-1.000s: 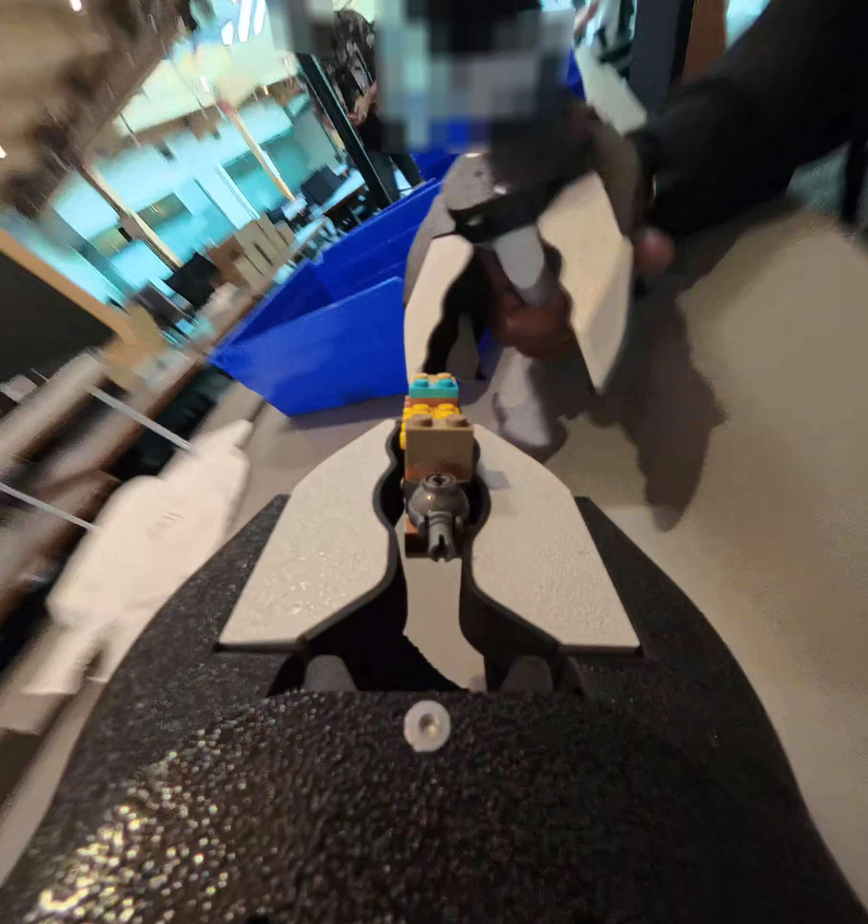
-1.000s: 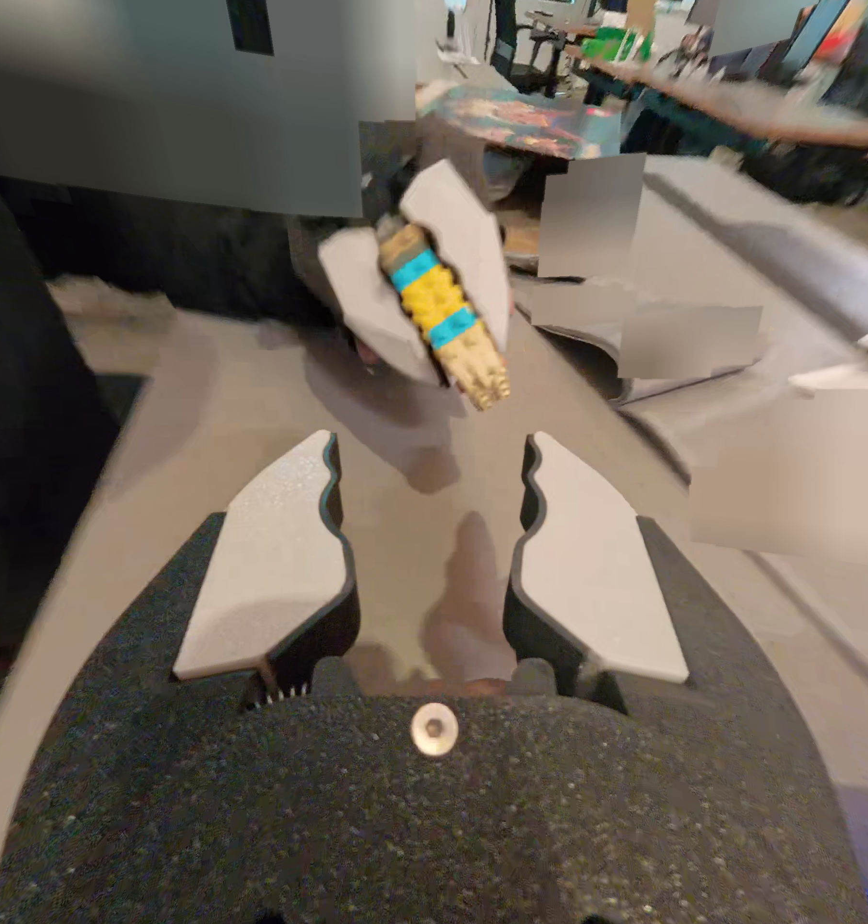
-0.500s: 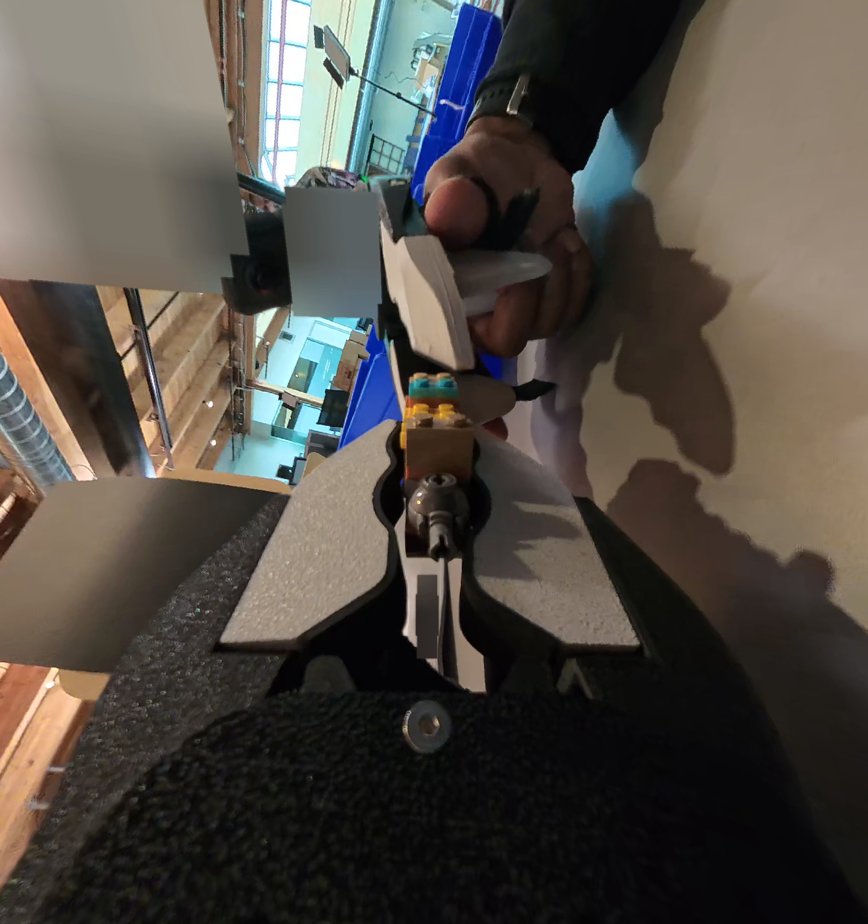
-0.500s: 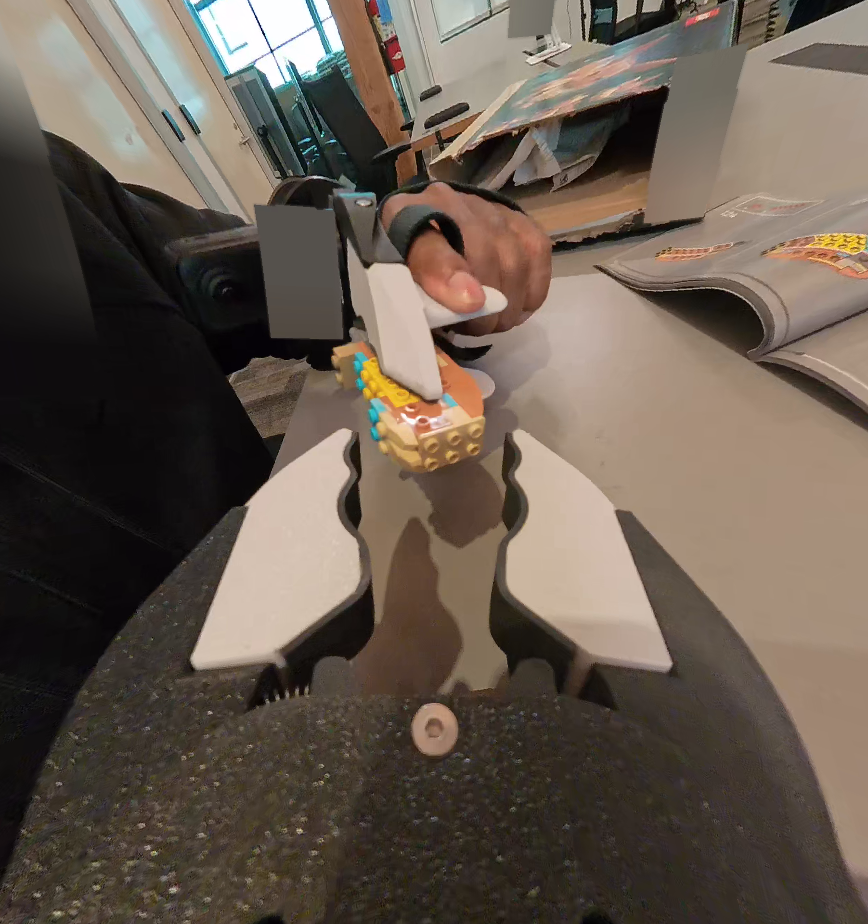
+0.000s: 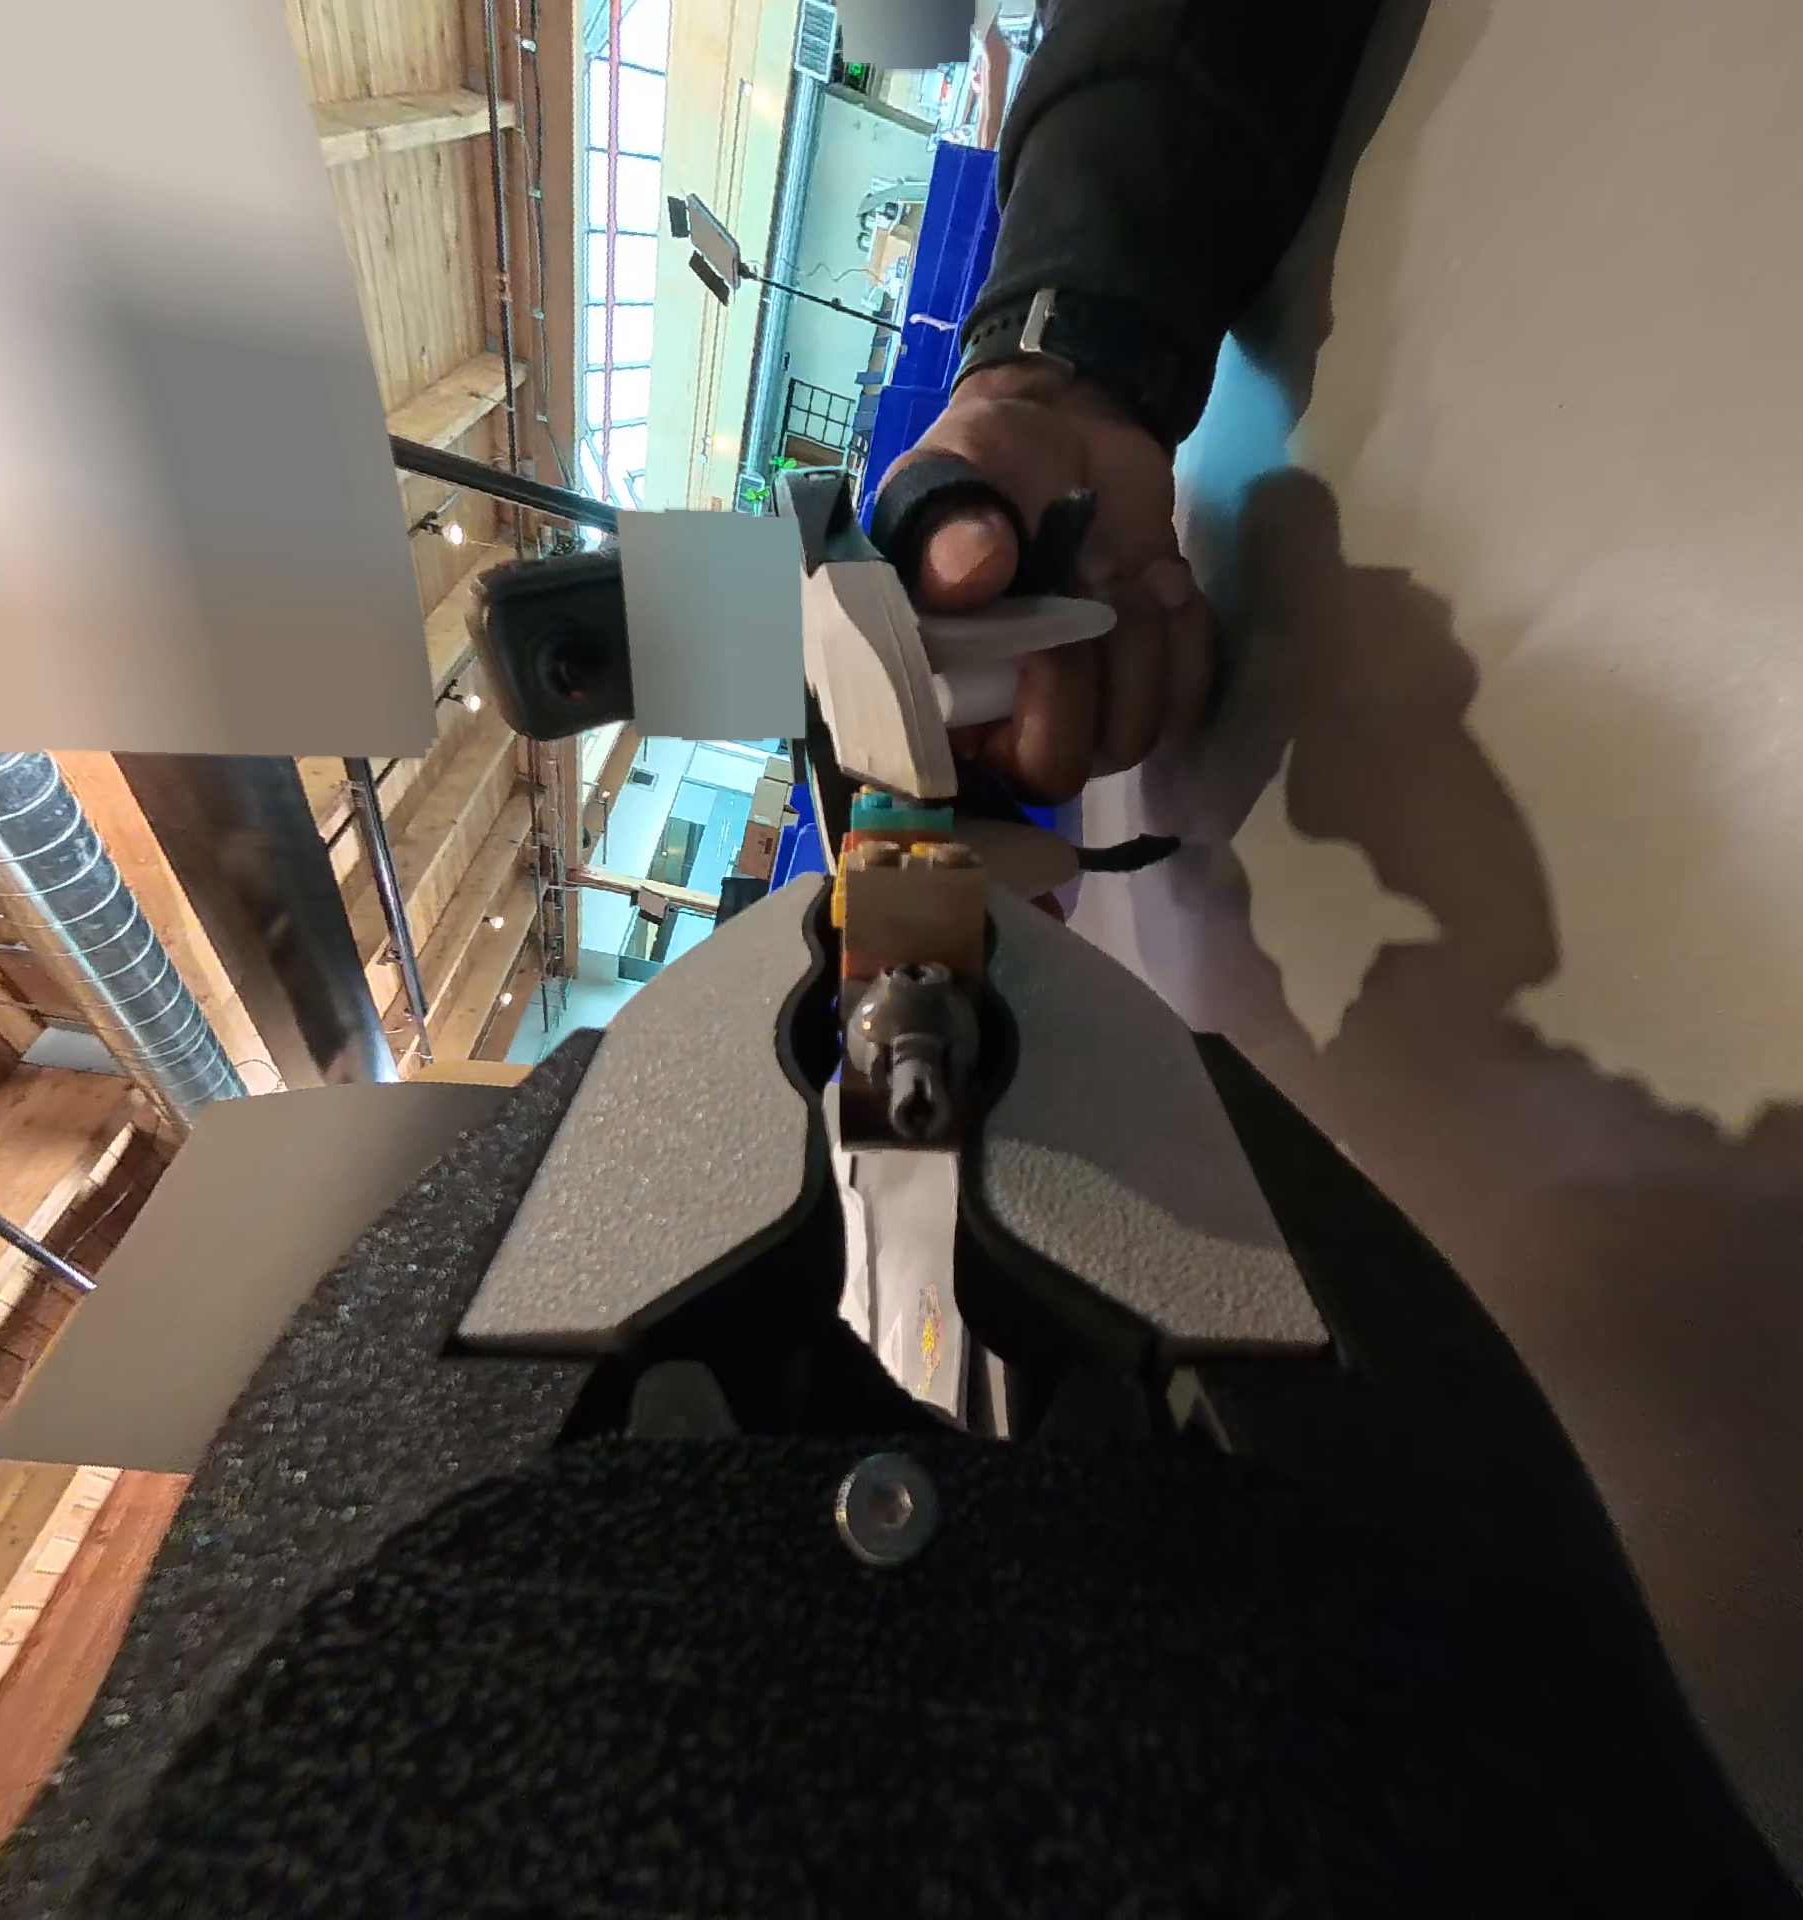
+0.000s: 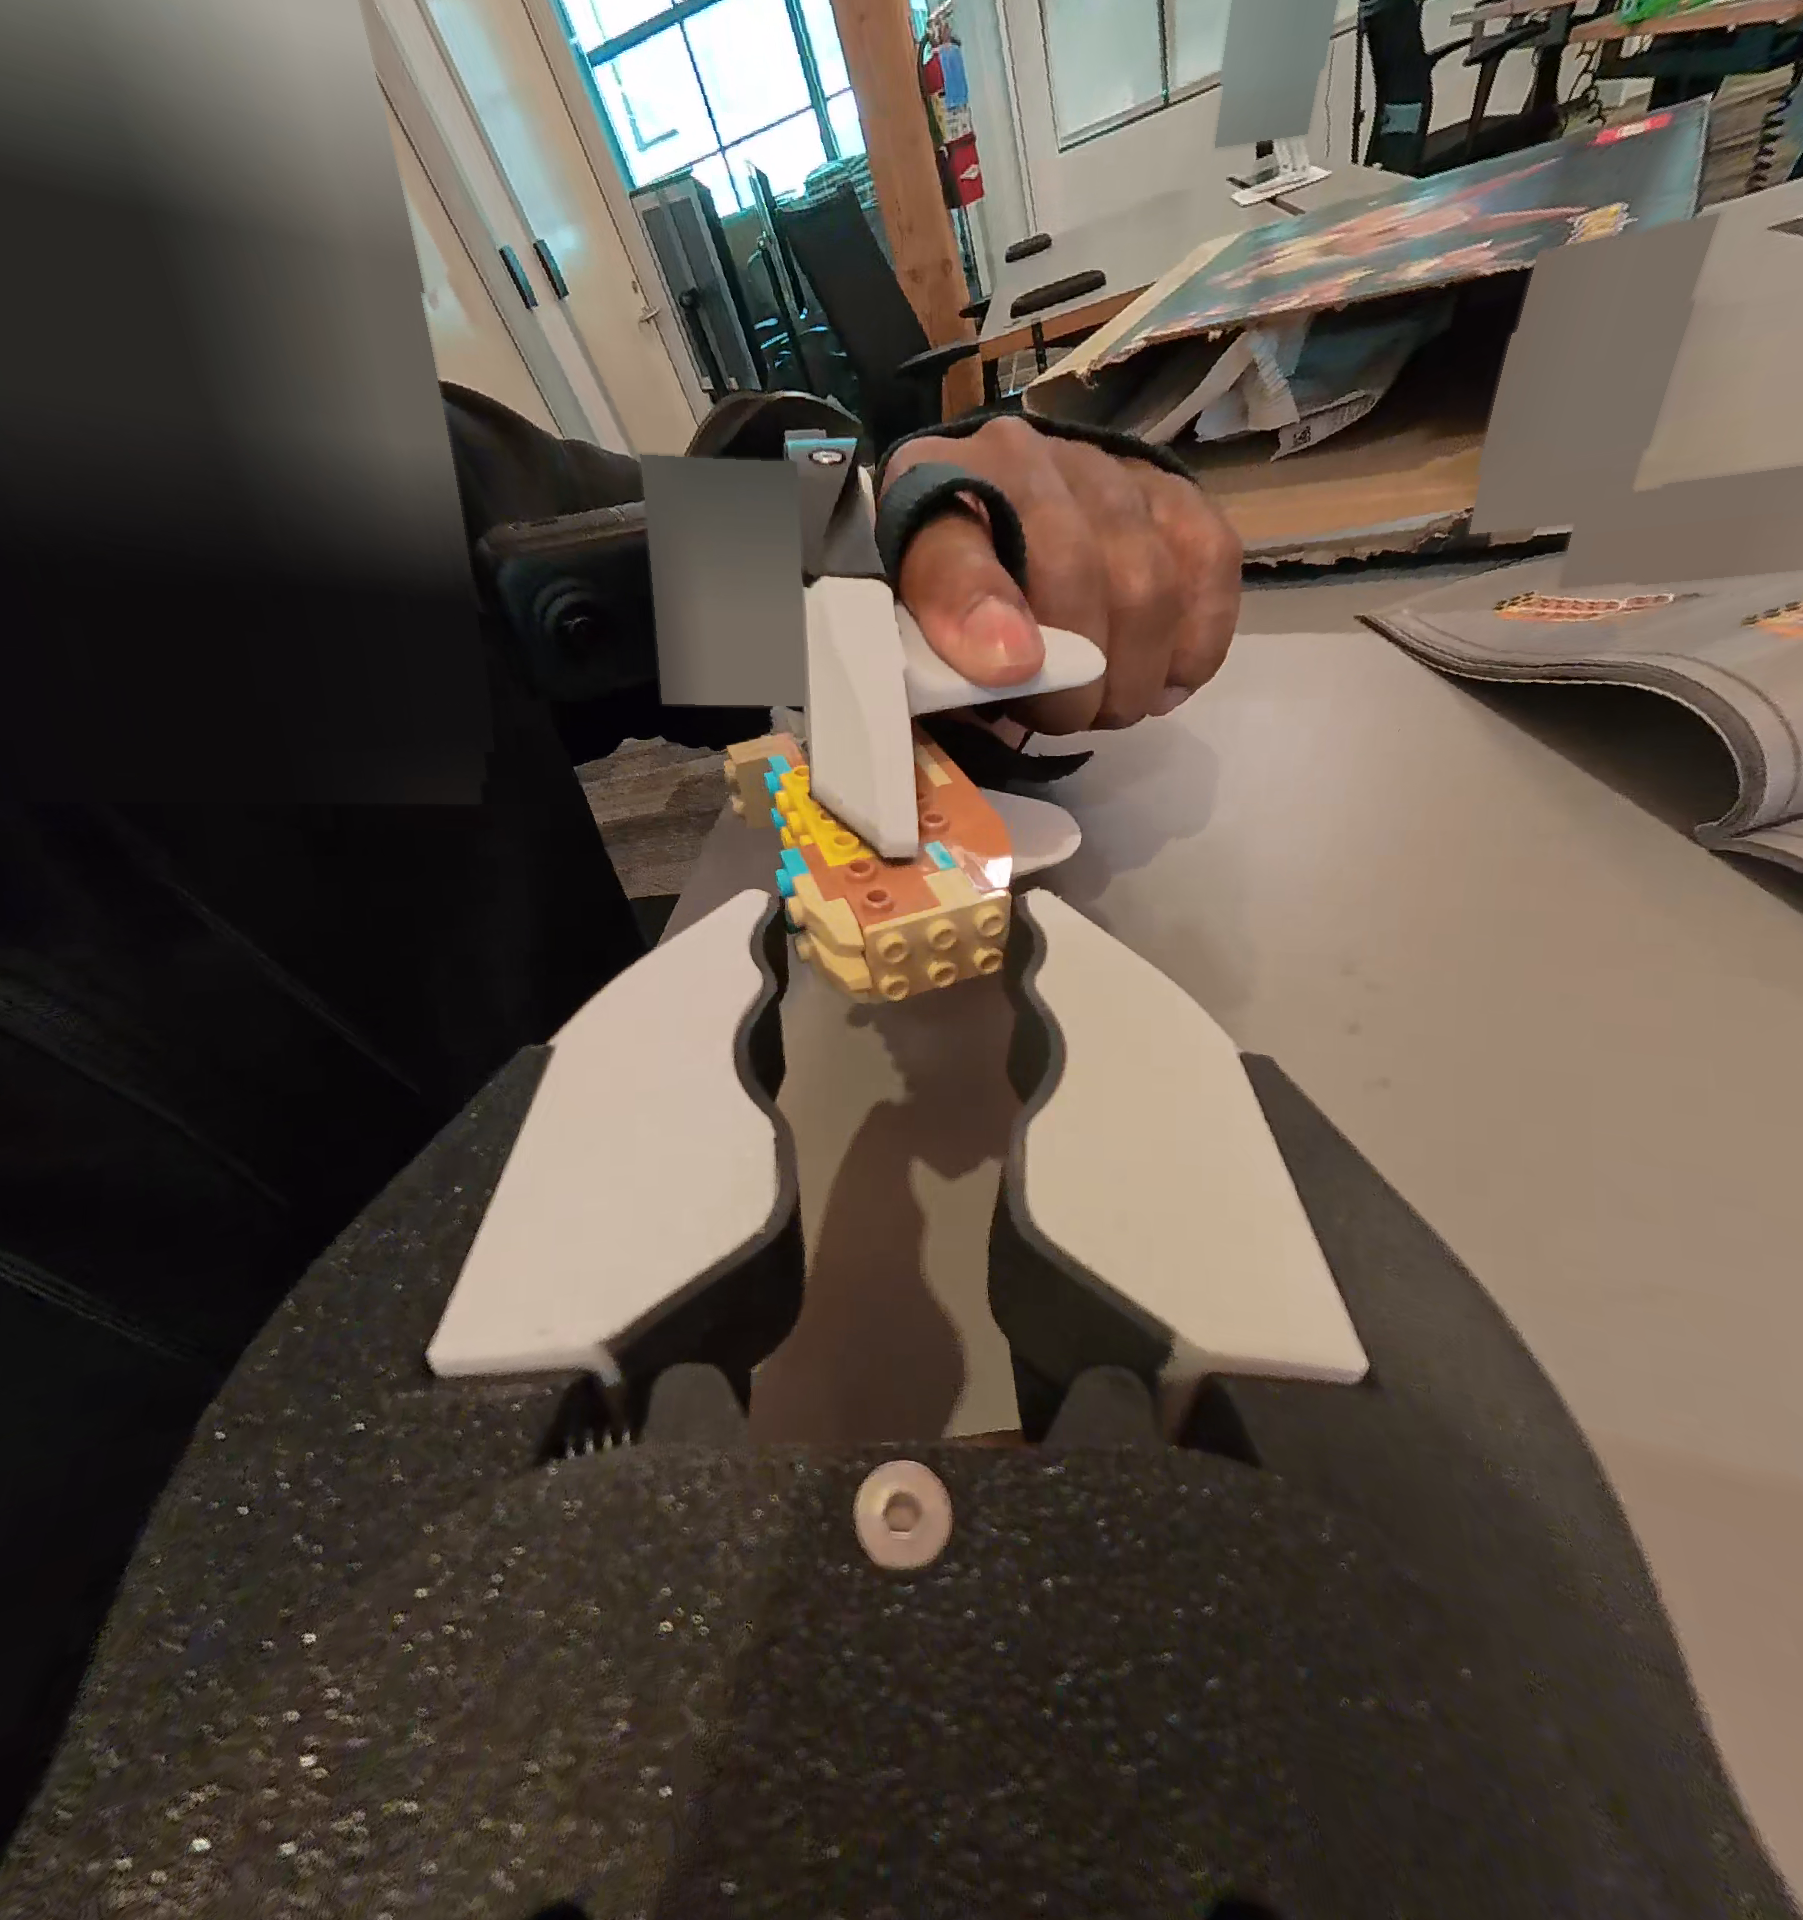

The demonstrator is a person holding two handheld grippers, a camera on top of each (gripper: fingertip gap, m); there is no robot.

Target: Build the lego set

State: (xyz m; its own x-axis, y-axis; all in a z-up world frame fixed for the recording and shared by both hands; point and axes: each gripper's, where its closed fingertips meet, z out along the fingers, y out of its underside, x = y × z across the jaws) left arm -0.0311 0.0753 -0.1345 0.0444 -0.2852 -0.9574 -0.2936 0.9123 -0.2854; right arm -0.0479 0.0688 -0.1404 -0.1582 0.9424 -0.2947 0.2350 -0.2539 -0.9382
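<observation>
handing the lego build across, one gripper to the other

our left gripper (image 5: 907, 935) is clamped tight on one end of the lego build (image 6: 892, 899), which hangs in the air just over the grey table (image 6: 1396, 1039). our right gripper (image 6: 902, 951) is spread wide and holds nothing, its tips just flanking the tan studded end without touching. we'd guess the trick is to come in straight, square the fingers on the flat sides and close slowly before the left lets go, since a skewed pinch could pop bricks apart. the open instruction booklet (image 6: 1655, 717) and torn box (image 6: 1344, 312) sit well off to the side. nothing blocks the path, only the left gripper's own finger lying over the top.
</observation>
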